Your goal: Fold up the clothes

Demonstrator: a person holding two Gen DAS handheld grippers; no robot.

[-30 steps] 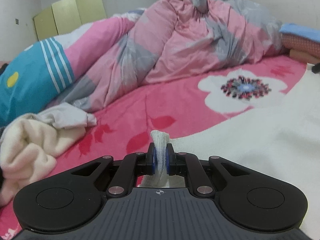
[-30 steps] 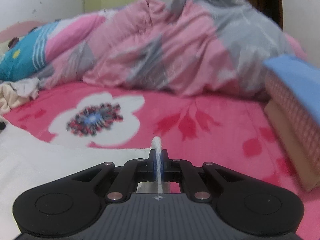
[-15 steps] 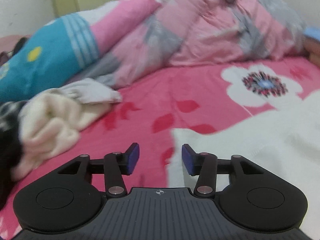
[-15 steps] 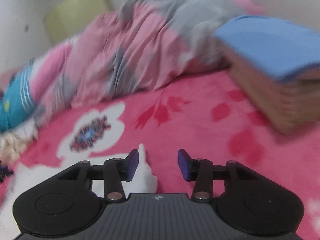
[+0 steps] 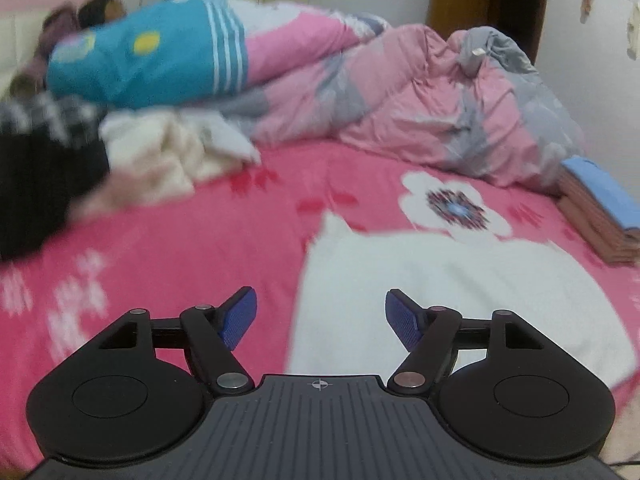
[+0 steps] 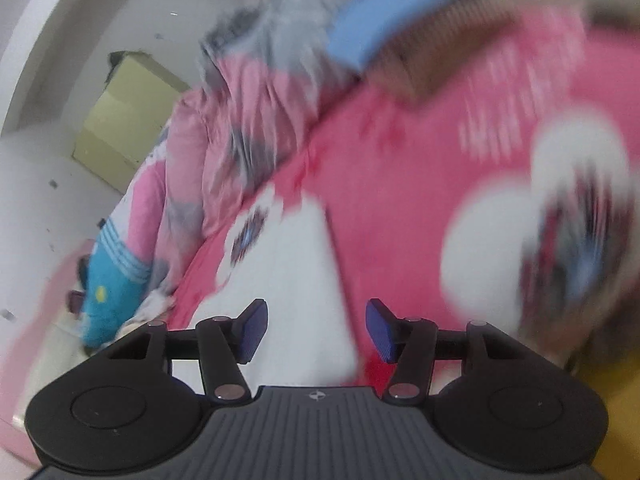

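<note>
You have let go of the white garment (image 5: 440,280); a second ago both claws pinched its edge, now your left gripper (image 5: 320,318) and right gripper (image 6: 316,330) stand apart and empty; it lies flat beside the blanket's white flower (image 5: 456,204), so that fold looks laid.

The left wrist camera is looking level across the bed (image 5: 200,248). The right wrist camera is rolling sideways, close above it. Both are sharing the white garment (image 5: 440,280) at 12 o'clock.
</note>
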